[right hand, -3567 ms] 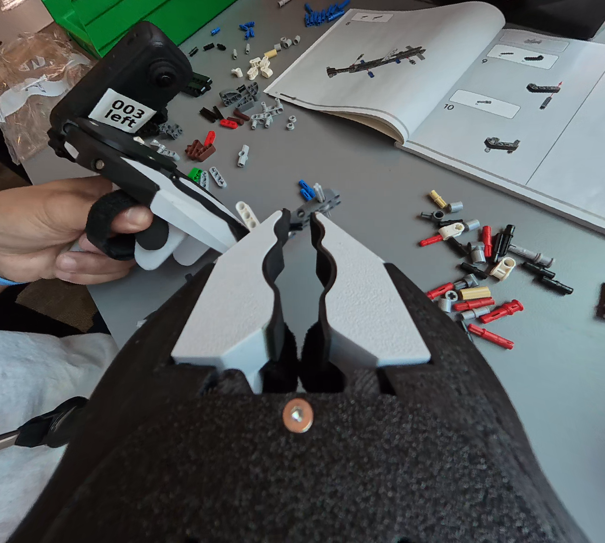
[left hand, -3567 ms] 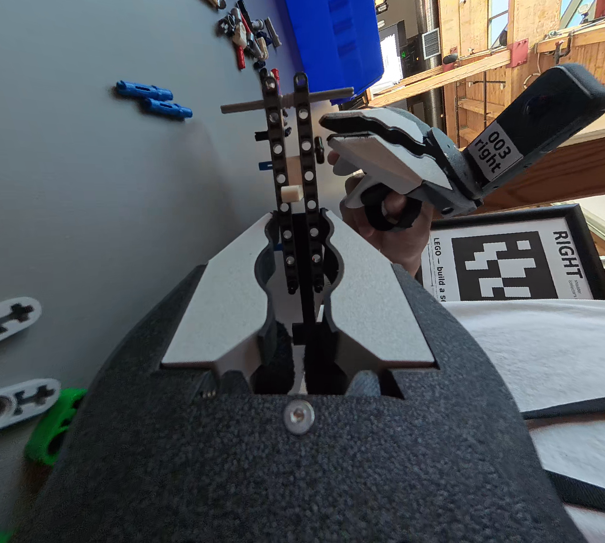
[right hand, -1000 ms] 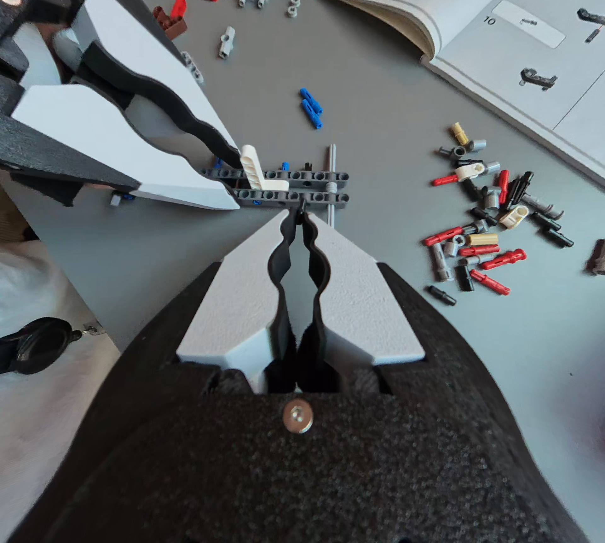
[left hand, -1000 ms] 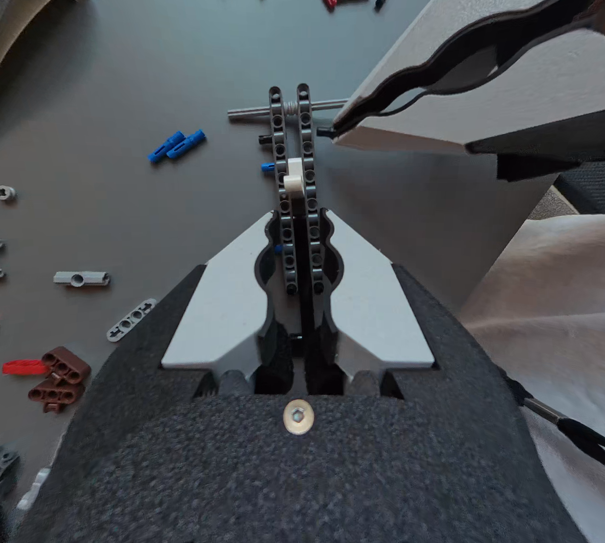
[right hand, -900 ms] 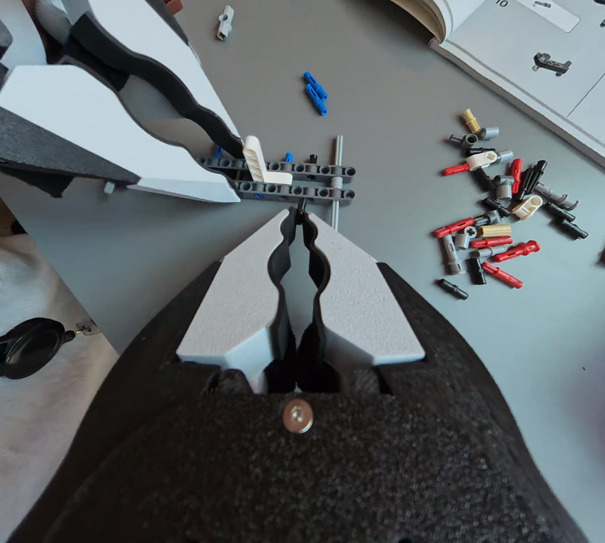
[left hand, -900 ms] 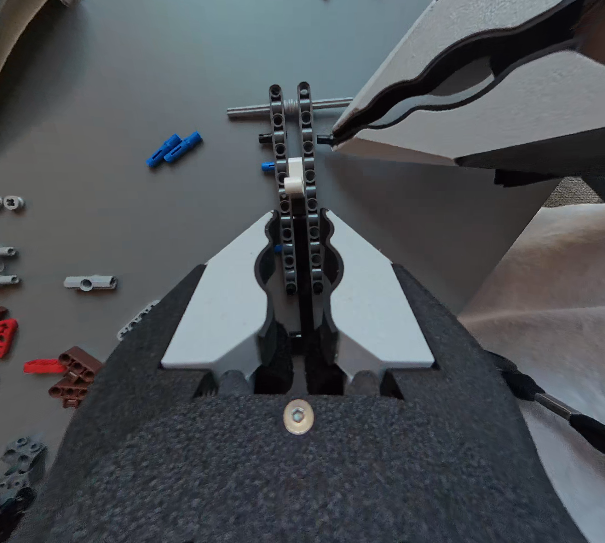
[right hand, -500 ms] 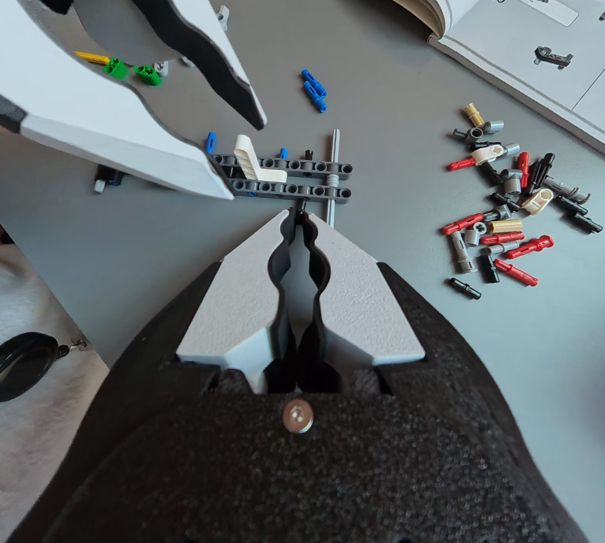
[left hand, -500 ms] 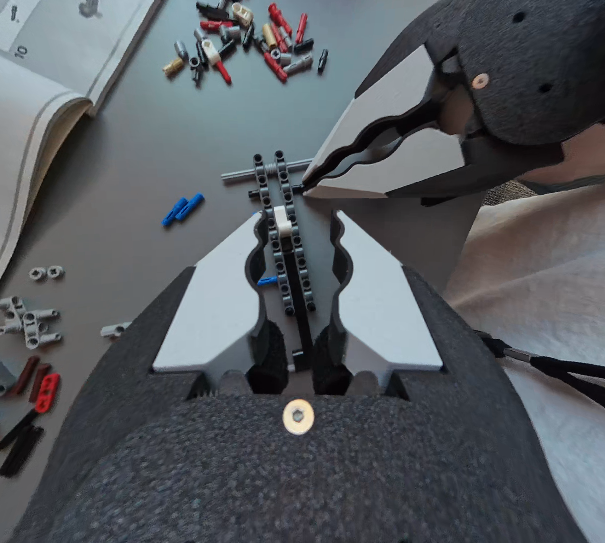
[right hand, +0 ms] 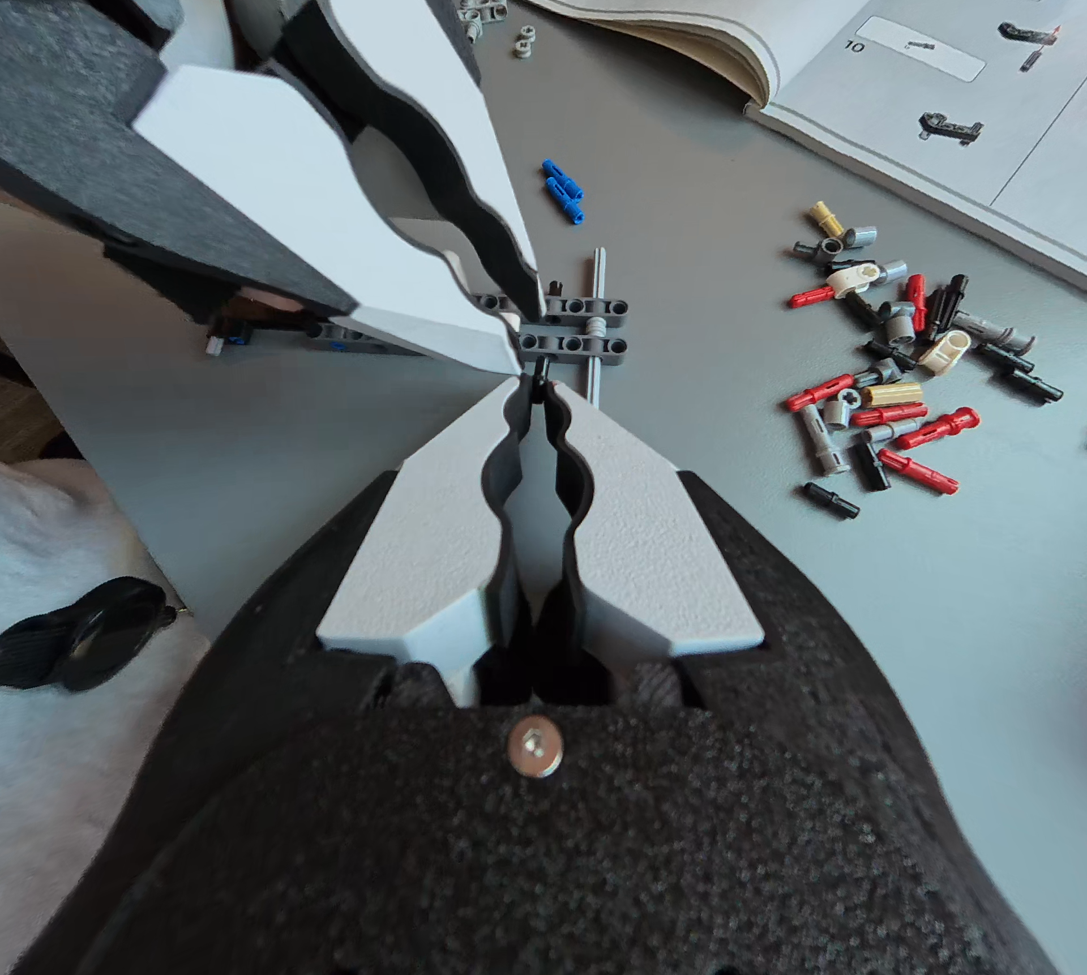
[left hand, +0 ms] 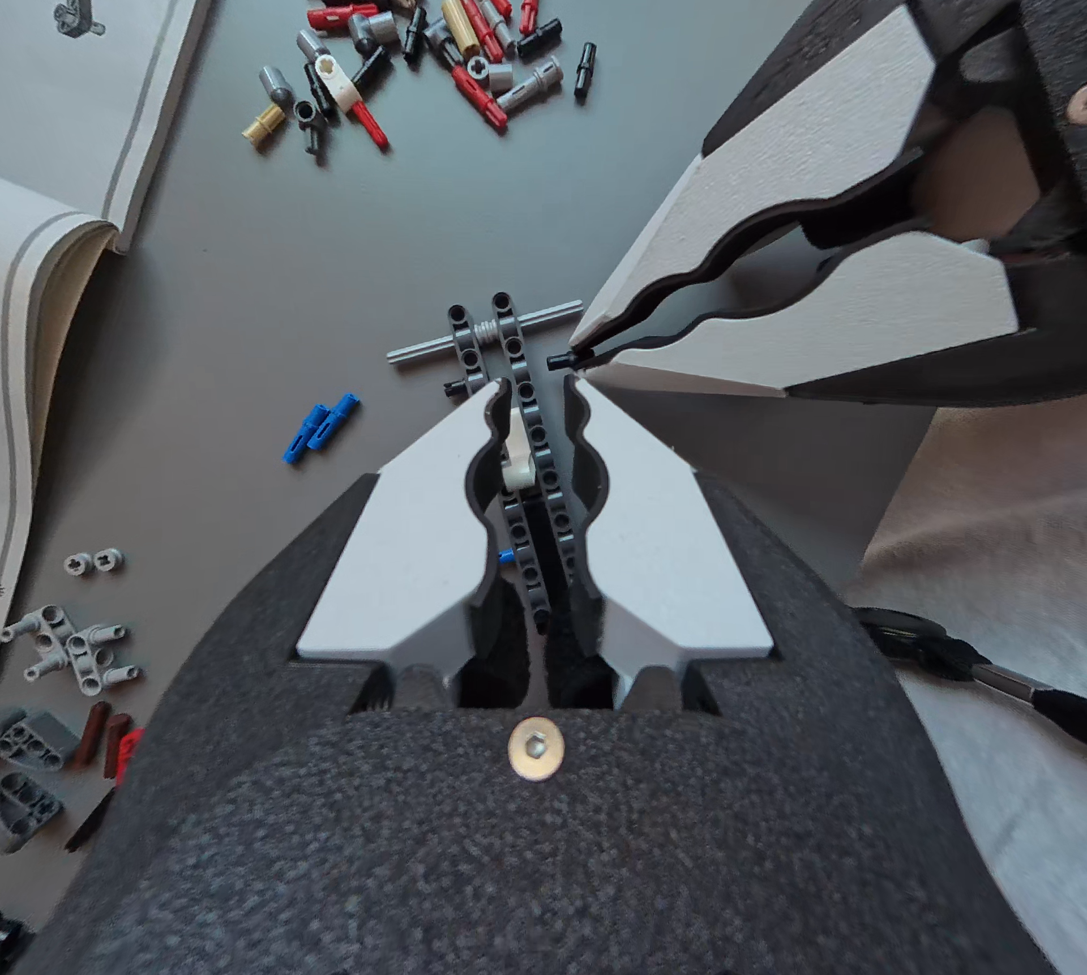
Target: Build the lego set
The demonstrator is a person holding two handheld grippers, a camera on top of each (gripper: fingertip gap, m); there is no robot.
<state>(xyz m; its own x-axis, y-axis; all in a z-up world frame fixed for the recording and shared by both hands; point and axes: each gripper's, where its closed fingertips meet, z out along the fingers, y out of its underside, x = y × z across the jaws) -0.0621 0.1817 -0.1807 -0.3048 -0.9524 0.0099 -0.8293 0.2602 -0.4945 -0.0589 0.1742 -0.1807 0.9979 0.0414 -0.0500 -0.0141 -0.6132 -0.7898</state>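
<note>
The build, two dark grey beams joined by a grey axle with a white piece, lies flat on the grey table. My left gripper reaches along it, its fingers narrowed close around the beams and its left tip over the left beam. In the right wrist view the left gripper comes down on the beams from the upper left. My right gripper is shut on a small black pin. The pin points at the side of the near beam, almost touching it.
An open instruction booklet lies at the back. A pile of red, black, grey and tan pins lies right of the build, and two blue pins behind it. Light grey connectors lie at the left. The table edge is close by.
The left gripper set the build on the table, opened, then slid forward along it and narrowed around it. The right gripper stayed shut on the black pin at the near beam.
</note>
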